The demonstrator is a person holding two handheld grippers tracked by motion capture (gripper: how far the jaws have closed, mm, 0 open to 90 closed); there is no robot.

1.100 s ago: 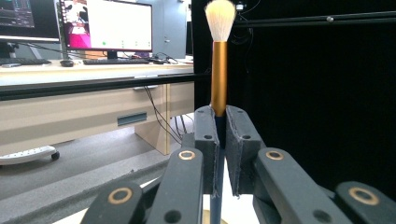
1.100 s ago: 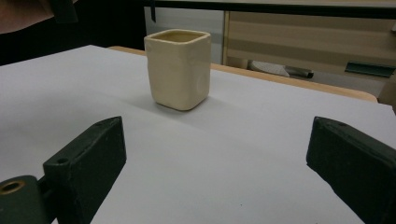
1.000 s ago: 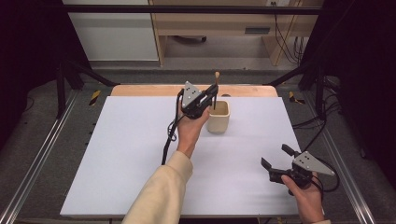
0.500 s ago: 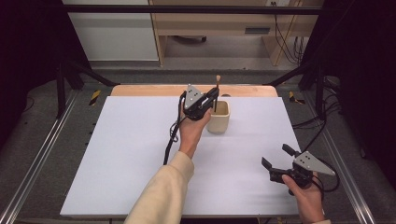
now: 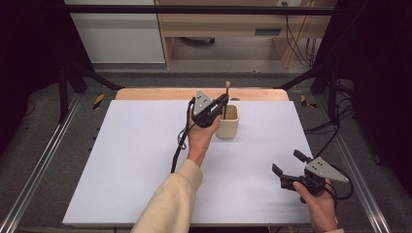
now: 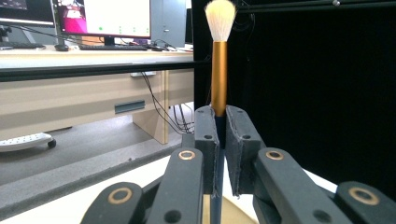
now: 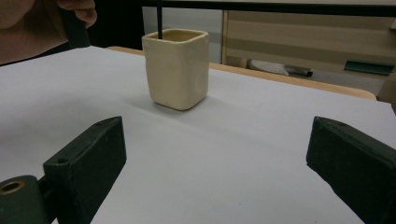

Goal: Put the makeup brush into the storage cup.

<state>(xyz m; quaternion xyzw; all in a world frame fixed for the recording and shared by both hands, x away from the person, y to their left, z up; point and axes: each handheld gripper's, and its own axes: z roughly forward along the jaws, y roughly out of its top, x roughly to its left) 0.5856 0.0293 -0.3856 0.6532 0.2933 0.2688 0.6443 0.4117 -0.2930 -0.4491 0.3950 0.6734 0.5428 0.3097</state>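
High view shows the brush (image 5: pixel 226 99) standing almost straight up, bristles at the top and its dark handle running down into the mouth of the cream cup (image 5: pixel 228 120), which sits toward the far middle of the white table (image 5: pixel 121 170). So the long axis is vertical, and that is what the next move seems to turn on: whether the brush drops straight down into the cup or lifts straight out of it. In the left gripper view the two pads (image 6: pixel 207 140) are pressed together on the handle just below the gold ferrule, the white tuft well above them, so the left gripper (image 5: pixel 219 104) clamps the brush from the side, beside the cup's near-left rim. It is plainly the nearer hand. The right gripper (image 5: pixel 286 167) rests near the table's front right corner, well apart from the cup, with its jaws spread wide and nothing between them; from its own view the cup (image 7: pixel 176 67) stands ahead with the thin handle rising from it.
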